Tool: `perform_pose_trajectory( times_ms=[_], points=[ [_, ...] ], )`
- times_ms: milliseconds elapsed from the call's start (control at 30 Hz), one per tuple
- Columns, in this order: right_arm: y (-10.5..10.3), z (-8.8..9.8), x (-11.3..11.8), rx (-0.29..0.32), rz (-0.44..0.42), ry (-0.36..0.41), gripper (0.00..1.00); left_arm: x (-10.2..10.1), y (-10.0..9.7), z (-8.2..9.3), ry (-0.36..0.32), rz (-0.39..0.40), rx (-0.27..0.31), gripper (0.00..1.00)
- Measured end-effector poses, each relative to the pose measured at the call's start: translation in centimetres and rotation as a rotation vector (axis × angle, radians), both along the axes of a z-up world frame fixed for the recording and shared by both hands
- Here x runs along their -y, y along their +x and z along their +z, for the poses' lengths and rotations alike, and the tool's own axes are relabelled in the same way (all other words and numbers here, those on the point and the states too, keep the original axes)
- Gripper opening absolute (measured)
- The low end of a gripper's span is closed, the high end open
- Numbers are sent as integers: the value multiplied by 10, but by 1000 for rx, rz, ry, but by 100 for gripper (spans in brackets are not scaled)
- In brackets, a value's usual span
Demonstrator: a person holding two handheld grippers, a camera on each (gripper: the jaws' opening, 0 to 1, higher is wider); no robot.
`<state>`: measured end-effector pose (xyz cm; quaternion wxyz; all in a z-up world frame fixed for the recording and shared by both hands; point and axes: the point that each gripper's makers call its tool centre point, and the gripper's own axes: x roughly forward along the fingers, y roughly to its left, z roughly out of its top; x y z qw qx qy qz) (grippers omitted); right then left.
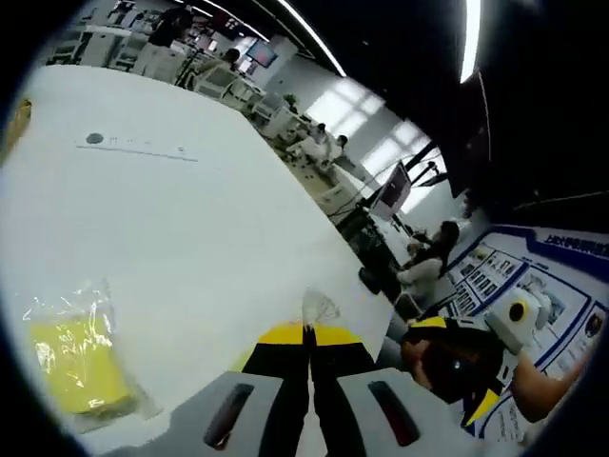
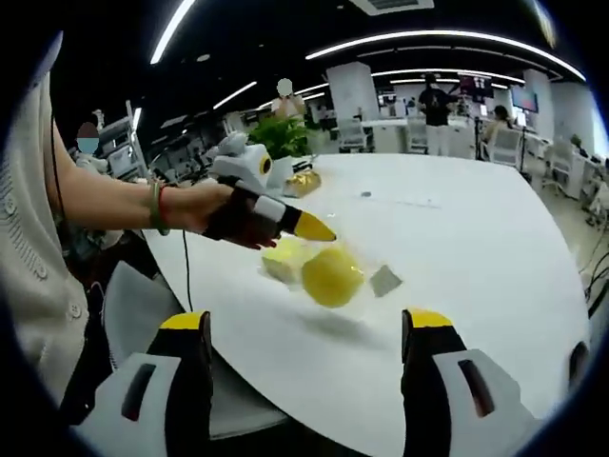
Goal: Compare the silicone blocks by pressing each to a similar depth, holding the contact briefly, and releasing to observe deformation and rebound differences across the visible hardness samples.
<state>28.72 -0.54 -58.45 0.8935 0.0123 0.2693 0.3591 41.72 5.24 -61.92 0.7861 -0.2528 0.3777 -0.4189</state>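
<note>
On the white table (image 1: pixel 190 228), a clear bag (image 1: pixel 81 357) holds a yellow silicone block (image 1: pixel 76 367) at eight o'clock. Left gripper (image 1: pixel 309 333) is closed; right gripper (image 2: pixel 304 333) gapes, facing round yellow block (image 2: pixel 331 276).

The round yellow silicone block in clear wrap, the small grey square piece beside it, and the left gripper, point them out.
round yellow silicone block (image 2: pixel 331 275), right gripper view, centre of its face.
small grey square piece (image 2: pixel 385 280), right gripper view, its middle.
left gripper (image 2: pixel 319 228), right gripper view, yellow jaw tip.

Open office: desks (image 2: pixel 433 133), monitors (image 1: pixel 393 188)
</note>
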Motion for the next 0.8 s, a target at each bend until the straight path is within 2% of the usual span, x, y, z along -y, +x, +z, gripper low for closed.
perform_pose_trajectory(
  times_ms=[133,367,500,800],
  points=[
    [2,-1,7,-13,-25,-2,77,0,23,-10,-12,66,-28,0],
    [7,-3,15,-23,-51,-15,77,-6,44,-25,-10,128,-58,0],
    [10,-5,14,-31,-62,-18,76,-17,57,-41,-7,207,-106,0],
    [10,-14,10,-59,-70,-15,75,-32,66,-72,14,265,-176,0]
  ],
)
